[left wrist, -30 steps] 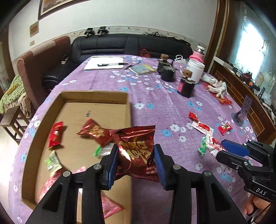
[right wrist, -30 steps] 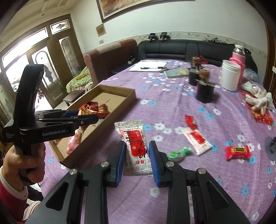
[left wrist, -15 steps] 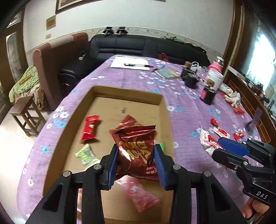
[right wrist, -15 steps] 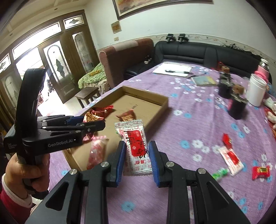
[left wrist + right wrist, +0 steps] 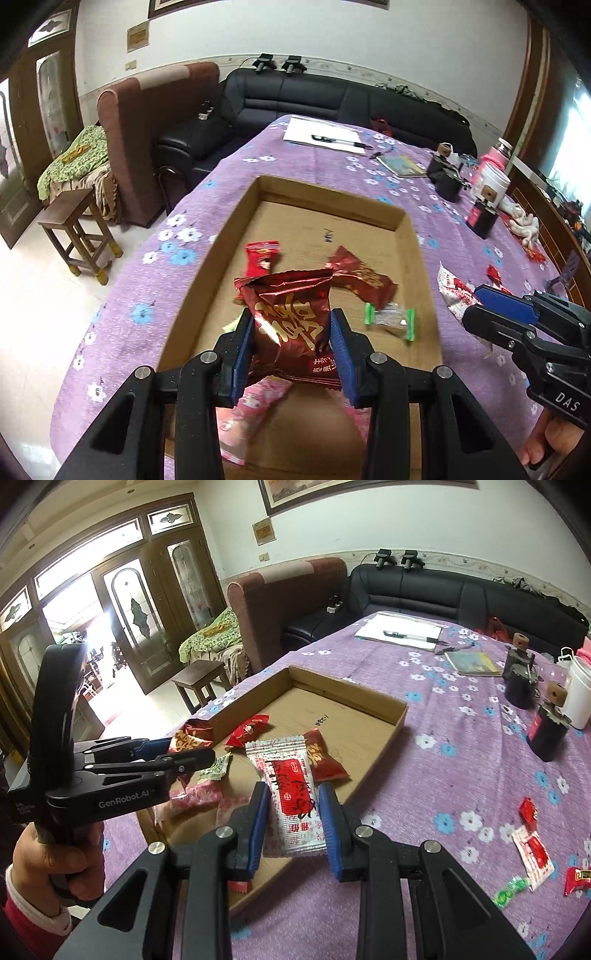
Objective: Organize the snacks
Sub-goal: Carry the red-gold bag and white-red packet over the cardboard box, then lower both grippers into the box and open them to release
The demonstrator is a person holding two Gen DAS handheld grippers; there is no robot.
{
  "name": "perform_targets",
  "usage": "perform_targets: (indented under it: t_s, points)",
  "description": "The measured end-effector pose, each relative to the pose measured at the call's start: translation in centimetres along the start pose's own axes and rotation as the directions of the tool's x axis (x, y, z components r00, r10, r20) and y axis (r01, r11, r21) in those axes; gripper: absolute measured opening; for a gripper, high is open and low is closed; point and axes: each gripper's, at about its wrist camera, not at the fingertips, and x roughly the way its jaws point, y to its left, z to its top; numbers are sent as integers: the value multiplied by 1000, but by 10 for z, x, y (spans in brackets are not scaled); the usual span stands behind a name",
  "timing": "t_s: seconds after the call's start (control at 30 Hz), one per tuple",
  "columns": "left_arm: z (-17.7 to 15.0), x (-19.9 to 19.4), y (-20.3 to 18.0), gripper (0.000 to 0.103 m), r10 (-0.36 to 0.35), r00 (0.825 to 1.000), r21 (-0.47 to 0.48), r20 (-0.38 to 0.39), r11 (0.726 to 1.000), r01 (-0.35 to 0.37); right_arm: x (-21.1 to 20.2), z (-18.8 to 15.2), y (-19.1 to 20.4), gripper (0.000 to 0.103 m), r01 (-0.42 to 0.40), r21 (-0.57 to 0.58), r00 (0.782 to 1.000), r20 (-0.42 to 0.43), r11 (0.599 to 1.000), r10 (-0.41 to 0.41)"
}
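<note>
Gripping dark red packet, right gripper clamping white sachet, over cardboard tray

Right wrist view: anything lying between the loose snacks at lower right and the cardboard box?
Nothing: bare purple floral tablecloth separates the loose snacks from the cardboard box, clearest in the right wrist view.

A dark red foil snack packet with gold lettering stands upright above the near part of the cardboard tray. A white sachet with a red label hangs over the tray's near right corner. Several wrapped snacks lie flat inside.
</note>
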Motion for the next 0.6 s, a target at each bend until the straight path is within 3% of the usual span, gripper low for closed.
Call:
perform_targets:
  t_s: [0.27, 0.6]
  points:
    - [11, 14, 15, 42, 6, 1000, -17, -29, 1000, -7, 24, 10, -8, 27, 14, 17, 1000, -16, 1000, -13]
    - [52, 47, 1, 42, -11, 997, 22, -73, 1000, 13, 62, 38, -26, 27, 57, 44, 998, -40, 997, -56]
